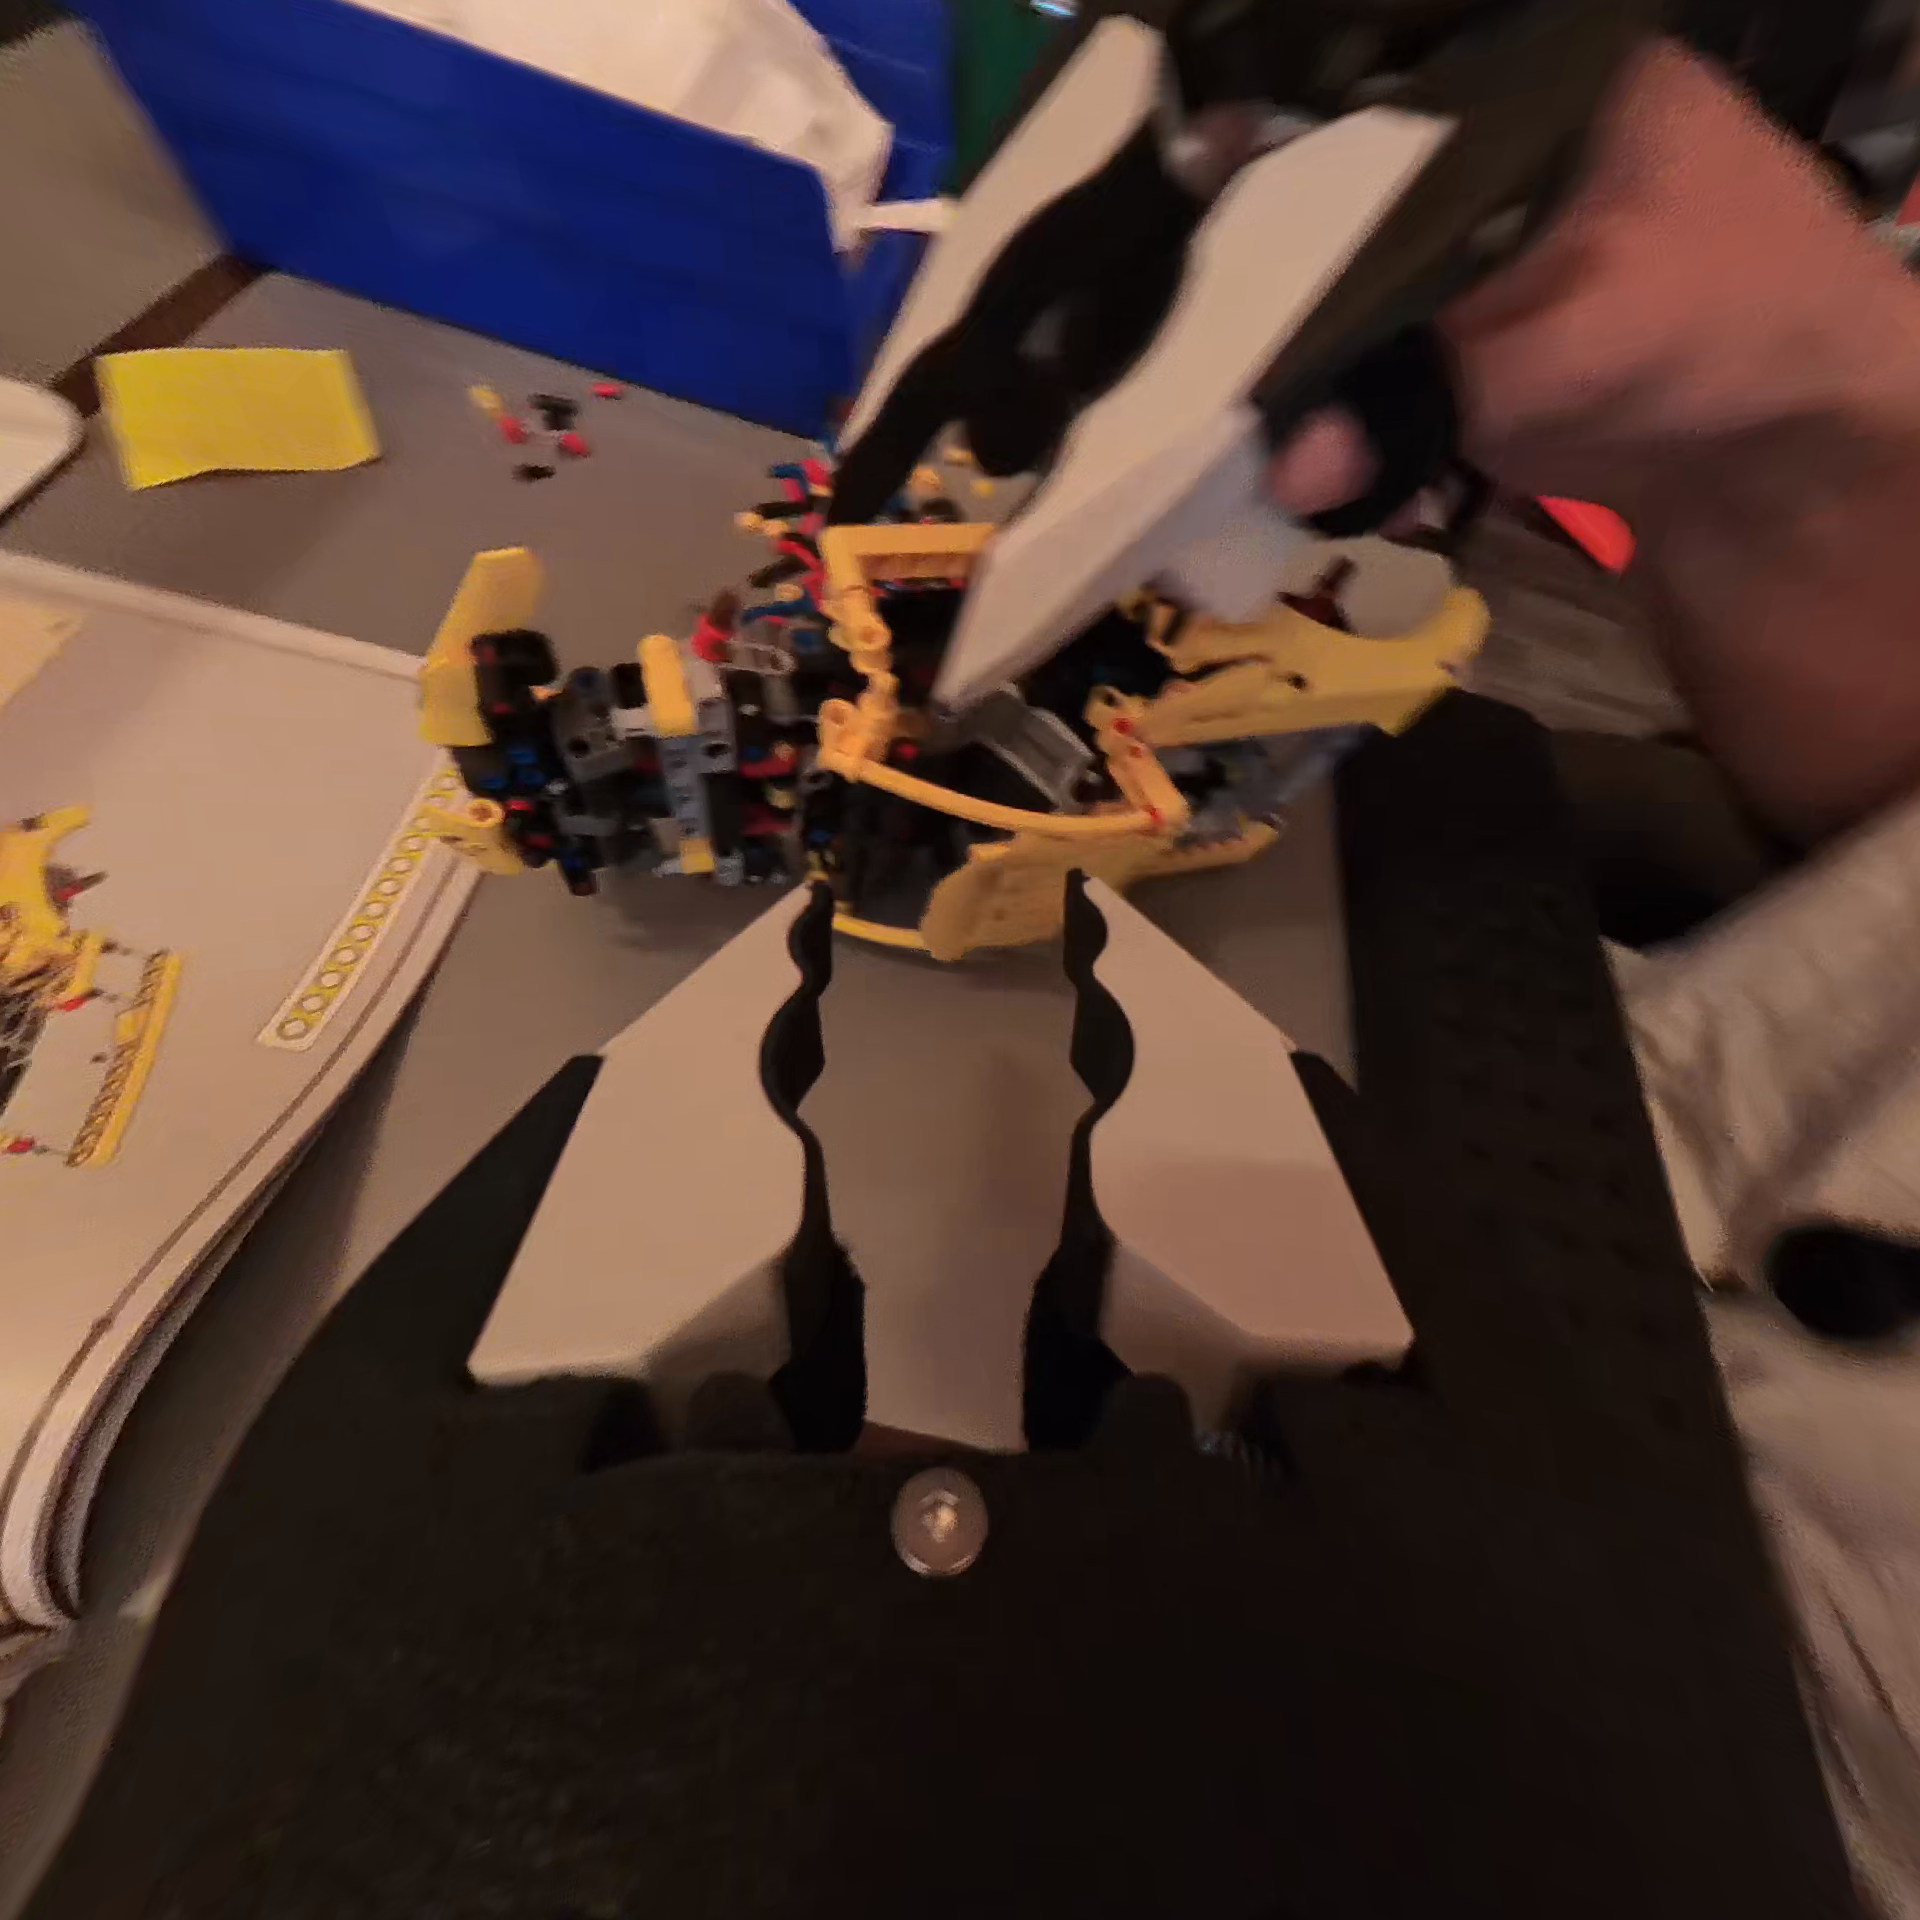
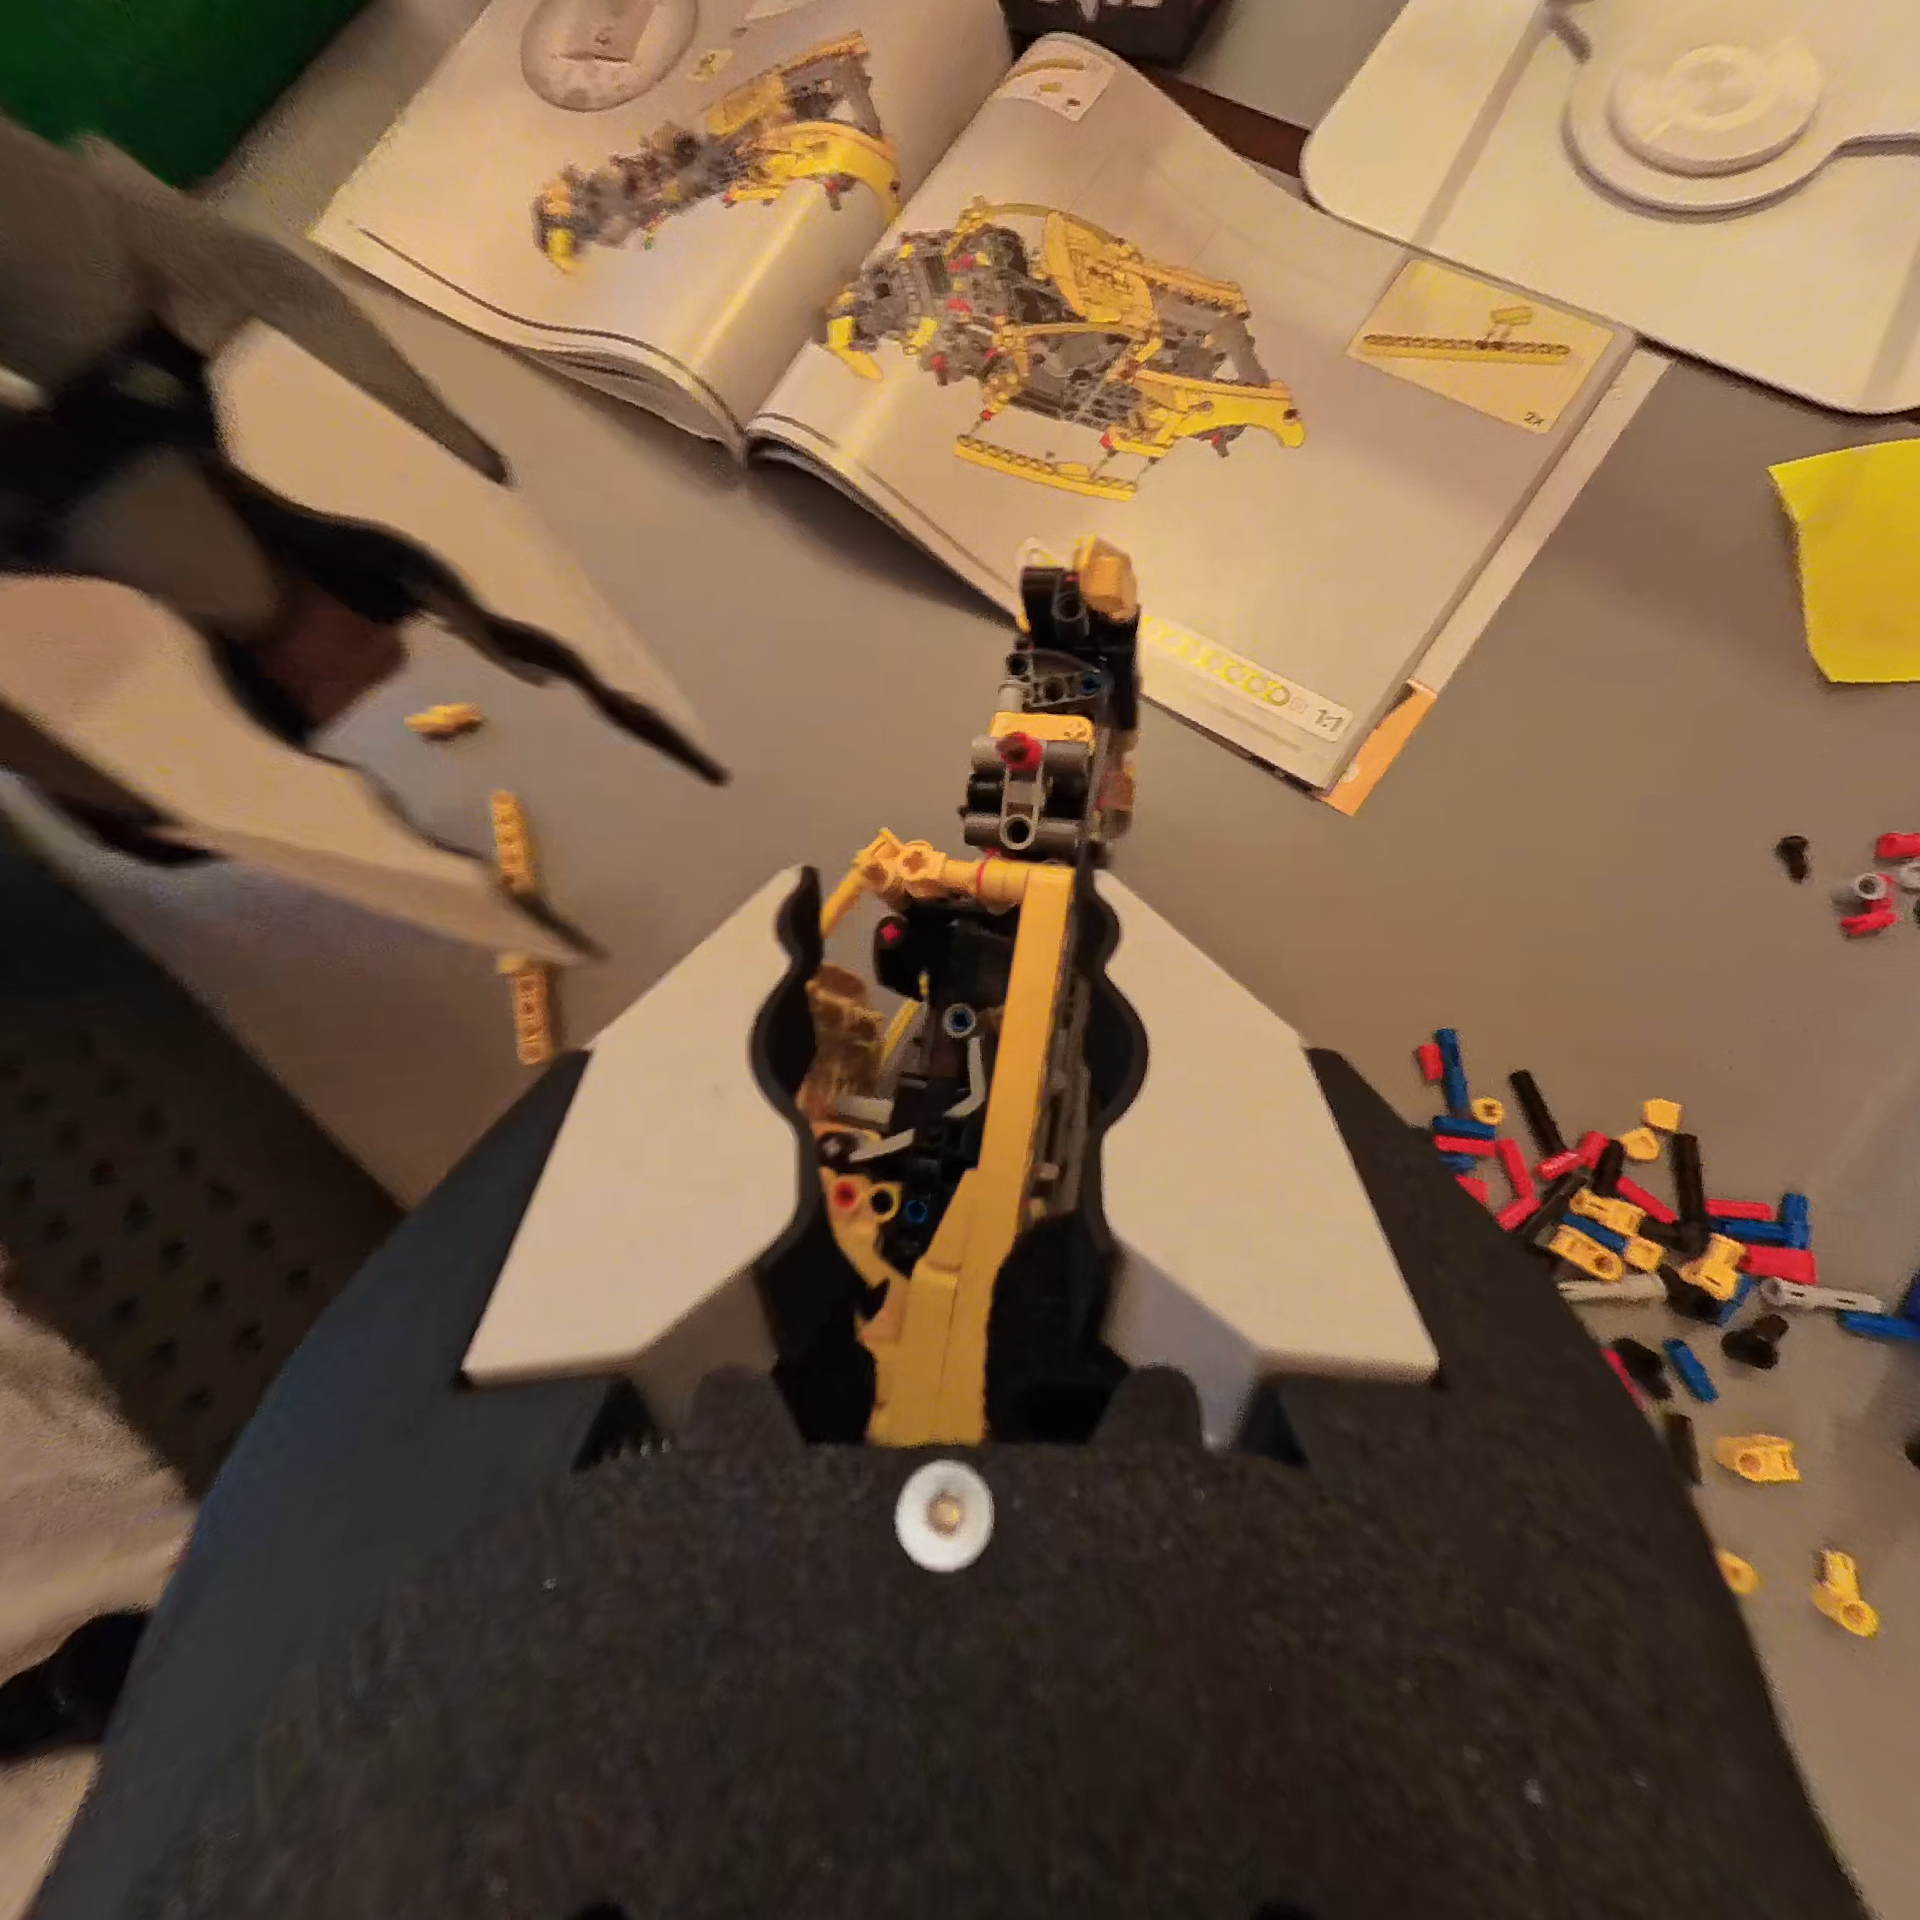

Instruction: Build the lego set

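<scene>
On the grey table (image 2: 727, 665) beside the open instruction booklet (image 2: 1195, 488), our right gripper (image 2: 951, 904) clamps the half-built yellow model (image 2: 997, 1039), while our left gripper (image 1: 945, 904) hovers spread and empty, so we judge the next move is fetching a loose beam (image 2: 511, 826).

I see grey table (image 2: 831, 644): open manual (image 2: 1195, 499) far, yellow paper (image 2: 1860, 561) far right, loose pieces (image 2: 1621, 1216) right, white tray (image 2: 1662, 208) far right corner, blue box (image 1: 499, 177).
</scene>
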### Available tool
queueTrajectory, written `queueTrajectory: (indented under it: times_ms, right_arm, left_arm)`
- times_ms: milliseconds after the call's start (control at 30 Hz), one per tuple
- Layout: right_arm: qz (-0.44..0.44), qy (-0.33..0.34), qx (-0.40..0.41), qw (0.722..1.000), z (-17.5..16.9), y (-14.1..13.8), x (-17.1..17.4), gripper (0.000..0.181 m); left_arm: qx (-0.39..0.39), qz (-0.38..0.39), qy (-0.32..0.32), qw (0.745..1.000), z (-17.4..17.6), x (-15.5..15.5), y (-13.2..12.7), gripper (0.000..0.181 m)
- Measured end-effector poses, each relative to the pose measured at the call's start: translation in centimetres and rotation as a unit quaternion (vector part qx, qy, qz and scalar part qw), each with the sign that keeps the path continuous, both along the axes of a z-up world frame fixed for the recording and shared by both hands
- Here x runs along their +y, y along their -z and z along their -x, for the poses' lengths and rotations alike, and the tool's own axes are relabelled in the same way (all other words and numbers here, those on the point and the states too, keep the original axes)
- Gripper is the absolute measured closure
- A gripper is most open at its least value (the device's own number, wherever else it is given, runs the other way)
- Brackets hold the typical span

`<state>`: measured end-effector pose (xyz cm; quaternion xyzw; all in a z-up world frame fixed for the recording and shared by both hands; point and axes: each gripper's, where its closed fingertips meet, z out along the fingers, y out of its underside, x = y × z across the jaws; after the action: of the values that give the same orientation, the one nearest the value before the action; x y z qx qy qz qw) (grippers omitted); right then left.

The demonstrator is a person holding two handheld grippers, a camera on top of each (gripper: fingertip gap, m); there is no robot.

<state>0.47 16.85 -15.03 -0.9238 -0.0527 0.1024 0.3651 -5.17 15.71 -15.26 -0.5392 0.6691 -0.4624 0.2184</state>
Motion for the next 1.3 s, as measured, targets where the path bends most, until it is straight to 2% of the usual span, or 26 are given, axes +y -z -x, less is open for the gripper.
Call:
queueTrajectory:
  times_ms: [67, 133, 233, 333, 367, 467, 567, 633, 833, 1100, 1300]
  right_arm:
    - [-0.022, -0.011, 0.041, 0.999, 0.0, -1.1, -0.9, 0.128]
    - [-0.026, -0.021, 0.048, 0.998, -0.7, -1.0, -2.0, 0.129]
    - [-0.025, -0.056, 0.046, 0.997, -1.2, -0.2, -3.8, 0.137]
    - [-0.097, -0.08, 0.088, 0.988, -1.6, -1.7, -3.0, 0.15]
    - [-0.103, -0.078, 0.11, 0.986, -2.0, -1.8, -2.4, 0.148]
    - [-0.053, -0.097, 0.168, 0.98, -1.9, -1.1, -1.6, 0.145]
    - [-0.05, -0.114, 0.119, 0.985, -1.6, -0.1, -1.1, 0.154]
    - [-0.043, -0.113, 0.091, 0.988, -1.5, 0.0, -1.0, 0.166]
    - [-0.032, -0.101, -0.006, 0.994, -1.7, 0.2, -1.2, 0.171]
    - [-0.017, -0.123, -0.05, 0.991, -1.8, 0.3, -1.6, 0.173]
    - [-0.017, -0.126, -0.052, 0.99, -1.5, 0.3, -1.7, 0.174]
  left_arm:
    - [-0.015, -0.004, -0.058, 0.998, -1.7, 0.5, 0.3, 0.144]
    - [-0.042, -0.005, -0.073, 0.996, -2.9, 0.5, -0.4, 0.152]
    - [-0.069, -0.016, -0.066, 0.995, -3.9, 0.5, -1.6, 0.154]
    - [-0.052, -0.058, -0.051, 0.996, -4.4, 0.8, -1.1, 0.154]
    - [-0.05, -0.066, -0.046, 0.995, -4.7, 0.8, -1.0, 0.154]
    - [-0.03, -0.085, -0.039, 0.995, -5.3, 0.3, -0.3, 0.159]
    - [-0.022, -0.115, -0.05, 0.992, -5.8, 0.2, 0.4, 0.173]
    - [-0.029, -0.125, -0.065, 0.99, -6.2, 0.4, 0.3, 0.175]
    - [-0.014, -0.173, -0.05, 0.984, -6.1, 0.2, 0.4, 0.176]
    - [0.008, -0.219, 0.004, 0.976, -6.2, -0.5, 0.2, 0.177]
    - [0.016, -0.197, 0.02, 0.98, -5.8, -0.7, 0.3, 0.177]
